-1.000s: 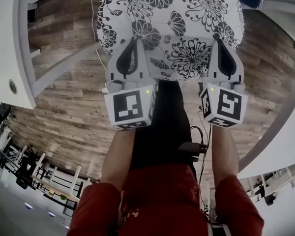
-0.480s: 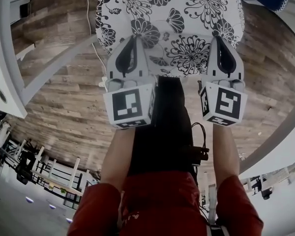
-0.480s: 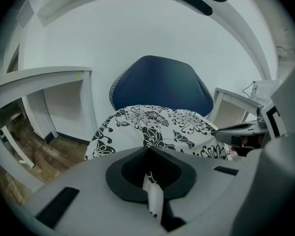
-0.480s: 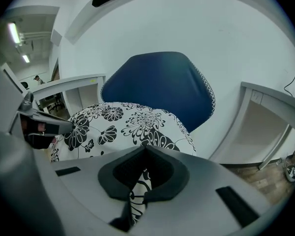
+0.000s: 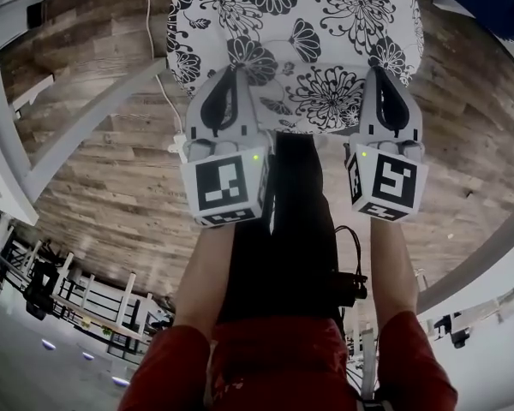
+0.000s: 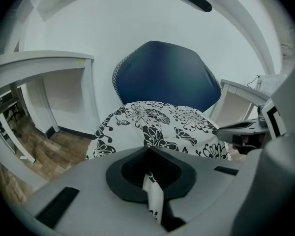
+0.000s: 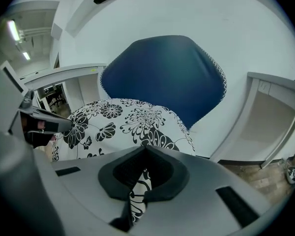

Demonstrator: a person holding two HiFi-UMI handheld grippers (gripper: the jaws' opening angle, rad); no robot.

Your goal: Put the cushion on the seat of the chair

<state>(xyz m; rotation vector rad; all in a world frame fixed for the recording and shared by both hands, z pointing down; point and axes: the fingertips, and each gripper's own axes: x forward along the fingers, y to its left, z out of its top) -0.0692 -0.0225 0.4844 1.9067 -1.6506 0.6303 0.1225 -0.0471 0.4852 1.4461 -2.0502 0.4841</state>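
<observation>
Out in front of me, up over the wood floor (image 5: 103,178), is the black-and-white flowered cushion (image 5: 295,41). As far as I can tell it's in the air and not set down on anything yet.

Got the left tool (image 5: 229,84) and the right tool (image 5: 385,84) each clamped on its near edge, one toward each corner. Both tool cameras show a fold of the printed fabric pinched right between the jaws, so the grip looks solid on both sides.

Past the cushion's far edge is the back of the navy chair (image 6: 167,75). The seat is hidden behind the cushion, so I'm kinda working blind there.

My take on doing this bit well:
- Hold the two tools level and evenly spaced so the cushion doesn't fold or twist.
- Carry it straight forward until the far edge is near the backrest.
- Lower it flat and only let go once the weight is on the seat.
- Open both tools together, which should stop it slewing.

White worktop frames (image 6: 44,63) stand on either side of the chair, so I'd go in down the middle. I'd also mind the white cable (image 5: 158,67) on the floor to my left.
</observation>
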